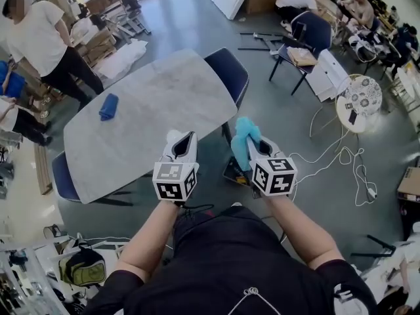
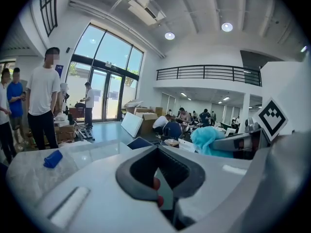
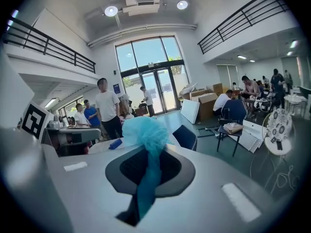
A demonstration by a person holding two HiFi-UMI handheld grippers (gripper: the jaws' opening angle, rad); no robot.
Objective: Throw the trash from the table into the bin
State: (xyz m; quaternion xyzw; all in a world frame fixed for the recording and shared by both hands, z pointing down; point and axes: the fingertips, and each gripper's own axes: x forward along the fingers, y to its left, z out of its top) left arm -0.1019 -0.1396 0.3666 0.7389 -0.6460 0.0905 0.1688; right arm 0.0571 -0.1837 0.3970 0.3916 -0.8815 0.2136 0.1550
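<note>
Right gripper (image 1: 254,147) pinches teal wad (image 1: 243,134); left gripper (image 1: 185,143) pinches pale scrap (image 1: 174,136).

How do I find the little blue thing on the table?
Look at the big grey table with rounded corners. Near its left end lies a small dark-blue lump. It is the only thing lying on top, and darker than the fluffy teal bundle held nearby.

Your head camera: high, looks steeply down onto left gripper (image 1: 182,140), right gripper (image 1: 254,143), table (image 1: 151,104) beyond. Your gripper cameras: close behind own jaws, facing roughly level across hall. All three share table, blue cloth (image 1: 109,106).
</note>
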